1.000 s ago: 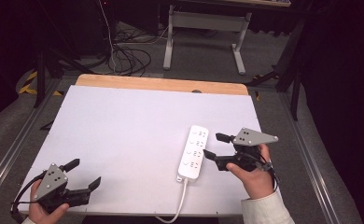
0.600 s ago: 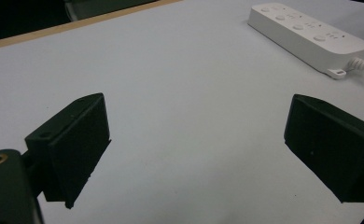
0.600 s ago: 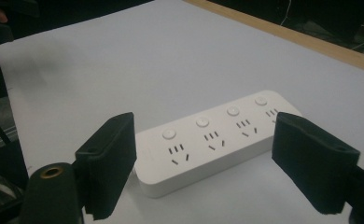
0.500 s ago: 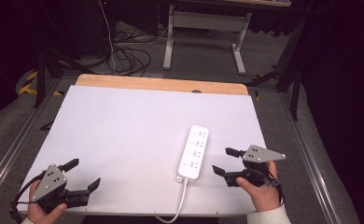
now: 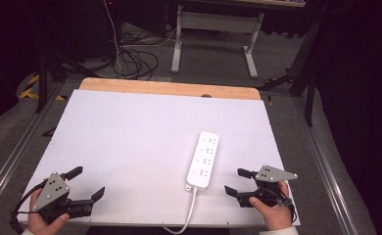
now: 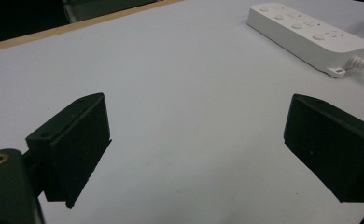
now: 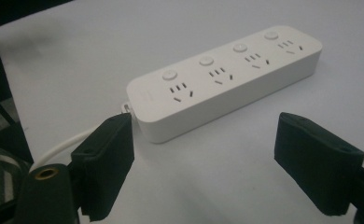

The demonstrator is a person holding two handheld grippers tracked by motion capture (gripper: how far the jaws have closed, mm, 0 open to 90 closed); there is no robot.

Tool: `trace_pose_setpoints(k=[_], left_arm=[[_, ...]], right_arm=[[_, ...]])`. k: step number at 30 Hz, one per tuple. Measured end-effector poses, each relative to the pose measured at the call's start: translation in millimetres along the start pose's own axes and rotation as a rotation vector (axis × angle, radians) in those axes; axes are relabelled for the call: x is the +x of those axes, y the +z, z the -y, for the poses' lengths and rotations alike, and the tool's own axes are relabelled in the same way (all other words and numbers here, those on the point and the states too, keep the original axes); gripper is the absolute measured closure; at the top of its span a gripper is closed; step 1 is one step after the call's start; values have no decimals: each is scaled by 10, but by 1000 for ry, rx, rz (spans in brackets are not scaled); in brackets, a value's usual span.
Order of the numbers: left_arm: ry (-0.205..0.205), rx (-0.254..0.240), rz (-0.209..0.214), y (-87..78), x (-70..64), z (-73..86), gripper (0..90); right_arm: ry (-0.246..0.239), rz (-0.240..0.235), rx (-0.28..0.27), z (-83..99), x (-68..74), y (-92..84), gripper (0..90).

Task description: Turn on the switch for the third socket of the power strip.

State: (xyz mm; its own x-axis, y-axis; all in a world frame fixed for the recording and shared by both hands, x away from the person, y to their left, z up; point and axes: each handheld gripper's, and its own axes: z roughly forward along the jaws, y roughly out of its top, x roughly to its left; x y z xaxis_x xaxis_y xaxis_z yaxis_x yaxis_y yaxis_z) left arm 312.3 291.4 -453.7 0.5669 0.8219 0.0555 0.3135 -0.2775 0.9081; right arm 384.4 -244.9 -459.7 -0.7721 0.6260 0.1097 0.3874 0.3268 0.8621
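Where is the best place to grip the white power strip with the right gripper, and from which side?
Probably across the narrow width of the flat white plastic power strip, near its cord end, coming from the person's side. It lies flat and long, its short width suits the open right gripper, which is beside that end.

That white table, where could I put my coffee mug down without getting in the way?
Most of the table is bare: the whole stretch from the wooden far edge down to the left claw, left of the power strip. It is crowded only at the near right, where the right claw sits open beside the strip and its cord.
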Motion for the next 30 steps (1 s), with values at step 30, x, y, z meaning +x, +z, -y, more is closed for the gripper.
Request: trace_pose_setpoints(k=[30], left_arm=[[-10,41,1,75,88,104,48]], right_arm=[[74,175,83,373,-105,32,208]])
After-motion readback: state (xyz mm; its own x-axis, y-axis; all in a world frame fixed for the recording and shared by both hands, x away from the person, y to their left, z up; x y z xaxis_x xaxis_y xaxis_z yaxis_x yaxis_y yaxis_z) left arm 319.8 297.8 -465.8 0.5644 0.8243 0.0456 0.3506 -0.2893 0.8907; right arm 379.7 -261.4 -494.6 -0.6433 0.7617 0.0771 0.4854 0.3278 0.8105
